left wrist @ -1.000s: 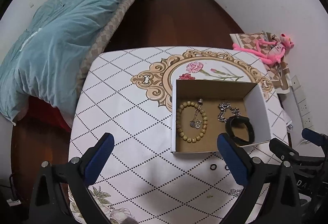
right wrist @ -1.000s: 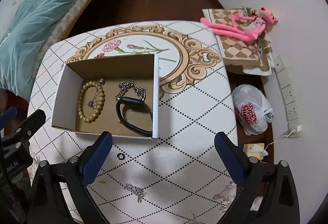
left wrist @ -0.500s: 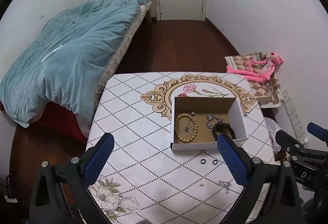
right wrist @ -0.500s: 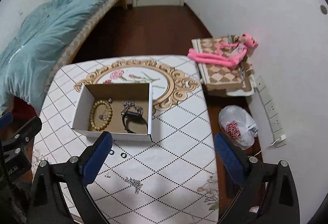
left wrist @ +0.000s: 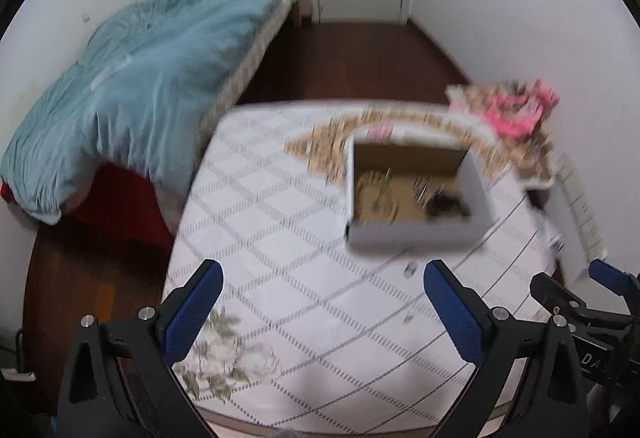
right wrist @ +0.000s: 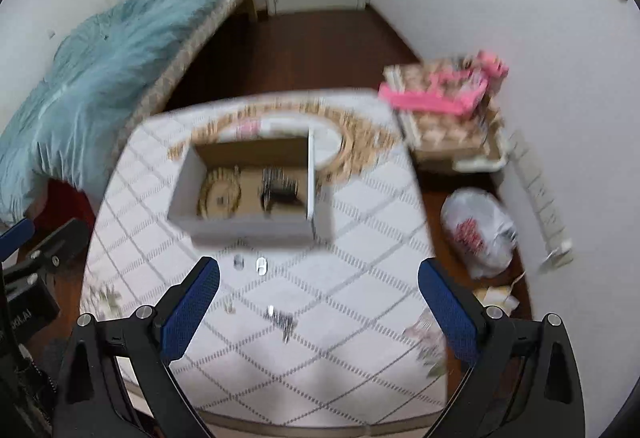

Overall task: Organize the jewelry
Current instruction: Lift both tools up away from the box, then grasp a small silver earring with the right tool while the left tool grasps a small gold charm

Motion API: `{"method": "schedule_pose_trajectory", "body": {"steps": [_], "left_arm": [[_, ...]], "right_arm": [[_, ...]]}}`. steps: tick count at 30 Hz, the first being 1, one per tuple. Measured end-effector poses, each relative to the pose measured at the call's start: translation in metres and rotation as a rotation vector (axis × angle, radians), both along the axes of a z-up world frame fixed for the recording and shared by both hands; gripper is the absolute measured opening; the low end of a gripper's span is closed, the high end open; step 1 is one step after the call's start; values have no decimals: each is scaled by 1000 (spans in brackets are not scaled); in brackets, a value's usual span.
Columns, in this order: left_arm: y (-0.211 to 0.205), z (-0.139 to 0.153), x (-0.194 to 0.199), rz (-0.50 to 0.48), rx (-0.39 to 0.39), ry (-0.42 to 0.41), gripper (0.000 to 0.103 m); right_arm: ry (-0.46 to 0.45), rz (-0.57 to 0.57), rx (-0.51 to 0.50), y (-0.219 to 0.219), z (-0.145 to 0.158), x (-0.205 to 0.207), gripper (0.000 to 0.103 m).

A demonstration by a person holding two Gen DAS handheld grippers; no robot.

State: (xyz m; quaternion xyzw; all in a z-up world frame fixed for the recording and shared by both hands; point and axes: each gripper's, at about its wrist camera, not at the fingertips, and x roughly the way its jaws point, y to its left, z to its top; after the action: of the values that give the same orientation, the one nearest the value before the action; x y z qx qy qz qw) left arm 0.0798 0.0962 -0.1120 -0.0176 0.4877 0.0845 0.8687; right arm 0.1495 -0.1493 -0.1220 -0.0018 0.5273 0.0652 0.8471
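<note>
Blur smears the left wrist view, where the left gripper hangs released and empty above the table, while the cardboard box beyond it holds a beaded bracelet and a dark band, likely gathered there for tidiness, their details unreadable. In the right wrist view the right gripper is likewise spread and empty, seemingly poised over loose pieces outside the box: two small rings and a silvery chain, all too smeared to identify firmly.

The right gripper hangs wide open above the table, with blurred rings lying near the box
</note>
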Motion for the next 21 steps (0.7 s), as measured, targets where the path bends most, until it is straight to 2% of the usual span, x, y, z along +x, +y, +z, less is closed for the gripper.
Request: {"method": "schedule_pose_trajectory", "body": {"steps": [3, 4, 5, 7, 11, 12, 13, 14, 15, 16, 17, 21], "left_arm": [[3, -38, -5, 10, 17, 77, 102], [4, -50, -8, 13, 18, 98, 102], [4, -61, -10, 16, 21, 120, 102], [5, -77, -14, 21, 23, 146, 102], [8, -95, -19, 26, 17, 178, 102], [8, -99, -20, 25, 19, 182, 102], [8, -102, -20, 26, 19, 184, 102], [7, -104, -21, 26, 17, 186, 102], [7, -105, -21, 28, 14, 187, 102], [7, -107, -21, 29, 6, 188, 102], [7, -108, -21, 30, -3, 189, 102], [5, -109, -20, 25, -38, 175, 102]], "right_arm": [[59, 2, 20, 0, -42, -5, 99], [80, 2, 32, 0, -60, -7, 90], [90, 2, 34, 0, -70, -8, 76], [119, 11, 37, 4, -95, -10, 66], [130, 51, 34, 14, -124, -11, 65], [126, 62, 21, 17, -129, -12, 62], [123, 69, -1, 21, -133, -13, 54], [89, 79, -16, 23, -131, -15, 32], [81, 98, 16, 25, -130, -16, 16], [79, 100, 28, 26, -129, -18, 8], [65, 102, 21, 28, -127, -19, 6], [34, 75, 112, 16, -110, -24, 3]]}}
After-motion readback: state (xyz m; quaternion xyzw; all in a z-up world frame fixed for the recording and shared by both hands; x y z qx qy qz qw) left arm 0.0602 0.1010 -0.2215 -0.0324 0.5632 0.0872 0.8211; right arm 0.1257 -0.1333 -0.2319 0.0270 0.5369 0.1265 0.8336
